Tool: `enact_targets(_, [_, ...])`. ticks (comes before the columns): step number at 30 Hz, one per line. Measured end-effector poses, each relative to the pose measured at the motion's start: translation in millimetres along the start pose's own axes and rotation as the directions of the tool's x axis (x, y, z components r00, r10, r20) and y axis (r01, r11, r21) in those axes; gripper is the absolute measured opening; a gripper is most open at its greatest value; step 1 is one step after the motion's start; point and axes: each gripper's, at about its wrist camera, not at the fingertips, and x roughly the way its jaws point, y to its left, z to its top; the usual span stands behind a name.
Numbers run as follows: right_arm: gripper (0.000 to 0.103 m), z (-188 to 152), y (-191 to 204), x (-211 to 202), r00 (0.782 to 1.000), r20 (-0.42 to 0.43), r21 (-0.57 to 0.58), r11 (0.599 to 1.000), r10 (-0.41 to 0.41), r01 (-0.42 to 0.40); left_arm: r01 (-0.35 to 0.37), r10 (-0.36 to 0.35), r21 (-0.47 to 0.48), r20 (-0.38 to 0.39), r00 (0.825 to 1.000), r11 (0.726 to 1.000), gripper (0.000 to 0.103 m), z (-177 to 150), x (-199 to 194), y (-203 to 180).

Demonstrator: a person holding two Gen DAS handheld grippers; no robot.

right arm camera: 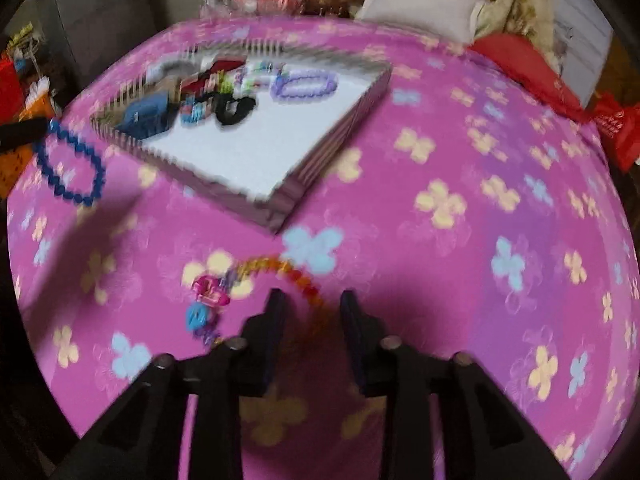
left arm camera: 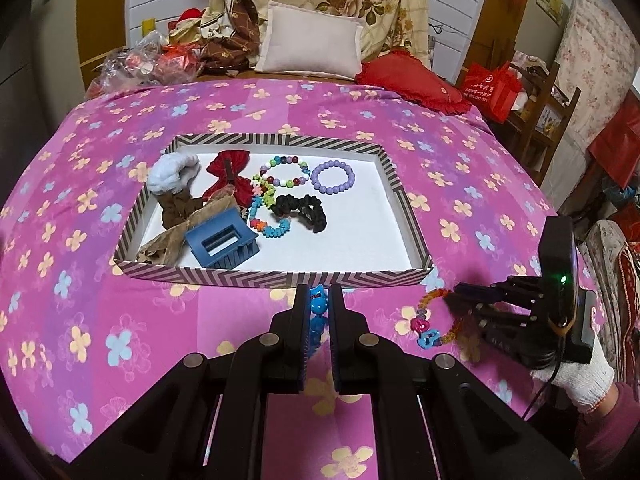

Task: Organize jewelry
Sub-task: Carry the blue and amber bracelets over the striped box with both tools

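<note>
Up close, left gripper [left arm camera: 319,304] jaws pinch a blue bead bracelet [left arm camera: 318,312]; right gripper [right arm camera: 313,303] jaws gape.

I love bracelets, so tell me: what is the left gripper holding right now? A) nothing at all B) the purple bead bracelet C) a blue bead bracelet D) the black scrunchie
C: the left gripper is shut on a blue bead bracelet, which dangles from it in the right wrist view, while the purple bead bracelet and black scrunchie lie in the striped tray.

Pink floral bed [left arm camera: 120,320], striped tray [left arm camera: 276,276], orange bracelet [left arm camera: 430,298]
</note>
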Motion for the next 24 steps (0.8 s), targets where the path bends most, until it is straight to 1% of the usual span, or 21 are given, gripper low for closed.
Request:
enact_targets(1, [0.01,-1,-2,0,1.0,0.003,0.006,1.0,0.004,-0.004,-0.001,0.001,-0.002,-0.002,1.0,1.0,0.011,0,1,0])
enact_targets(3, [0.01,-2,1,0,1.0,0.001,-0.014,1.0,0.005,-0.005,0.001,-0.001,-0.005,-0.005,1.0,1.0,0.011,1,3,0])
enact_targets(5, [0.009,0,6,-8,1.0,0.018,-0.042,0.999,-0.003,0.004,0.002,-0.002,-0.005,-0.005,1.0,1.0,0.011,2,3,0])
enact_targets(11, [0.009,32,18,-59,0.993,0.119,-0.087,0.996,0.003,0.007,0.009,-0.009,-0.009,0.008,1.0,1.0,0.011,8,1,-1])
enact_targets(15, [0.009,53,23,-79,0.987,0.158,-0.128,0.991,-0.003,0.024,0.013,-0.013,-0.009,0.015,1.0,1.0,0.011,14,-1,-3])
enact_targets(19, [0.009,73,24,-93,0.981,0.195,-0.14,0.989,-0.013,0.041,0.012,-0.012,0.002,0.035,0.999,1.0,0.011,25,-4,-7])
enact_targets(24, [0.009,100,31,-94,0.974,0.226,-0.14,0.99,0.025,0.007,0.005,-0.005,0.004,0.05,0.999,1.0,0.011,38,-3,-10])
